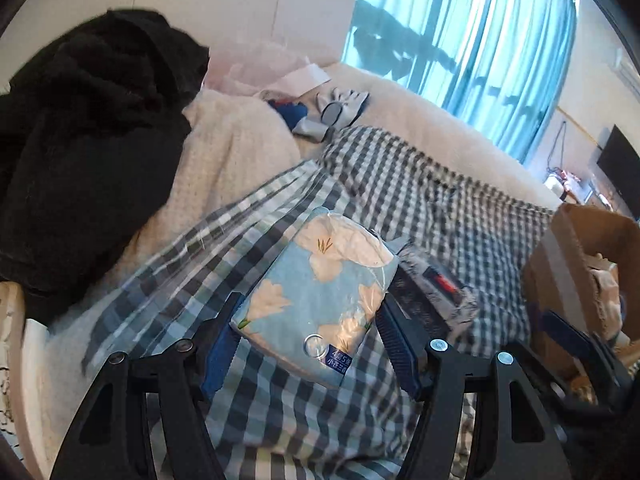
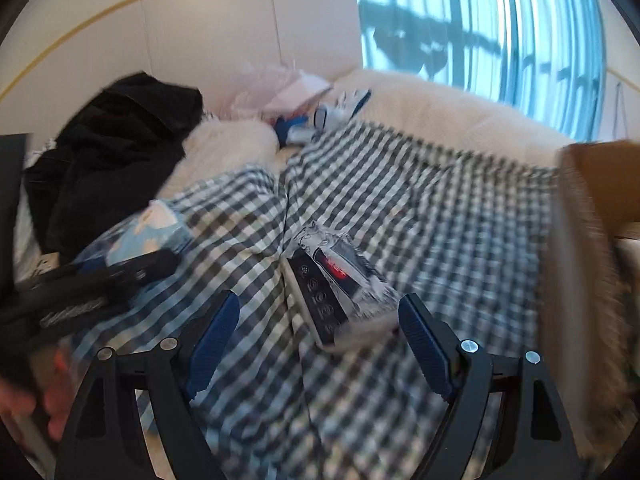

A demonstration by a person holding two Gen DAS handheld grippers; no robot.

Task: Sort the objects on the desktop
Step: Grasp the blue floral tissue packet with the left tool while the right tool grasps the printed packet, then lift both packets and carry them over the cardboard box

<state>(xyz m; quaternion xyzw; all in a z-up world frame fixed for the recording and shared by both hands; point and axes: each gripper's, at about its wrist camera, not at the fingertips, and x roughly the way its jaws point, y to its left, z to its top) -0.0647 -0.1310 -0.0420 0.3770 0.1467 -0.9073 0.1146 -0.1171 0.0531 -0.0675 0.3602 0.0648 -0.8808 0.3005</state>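
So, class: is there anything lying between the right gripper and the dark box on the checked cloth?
Nothing visible. The right gripper is open, and the dark box lies on the checked cloth straight ahead, its near end already between the fingers. The tissue pack sits off to the left, at the left gripper.

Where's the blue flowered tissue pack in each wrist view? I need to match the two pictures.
Left wrist: tissue pack sits low centre, between the left gripper fingers, on the checked cloth.
Right wrist: tissue pack at left of middle, partly hidden behind the other gripper.
Shared landmark: the dark box with the red mark, lying just right of the pack.
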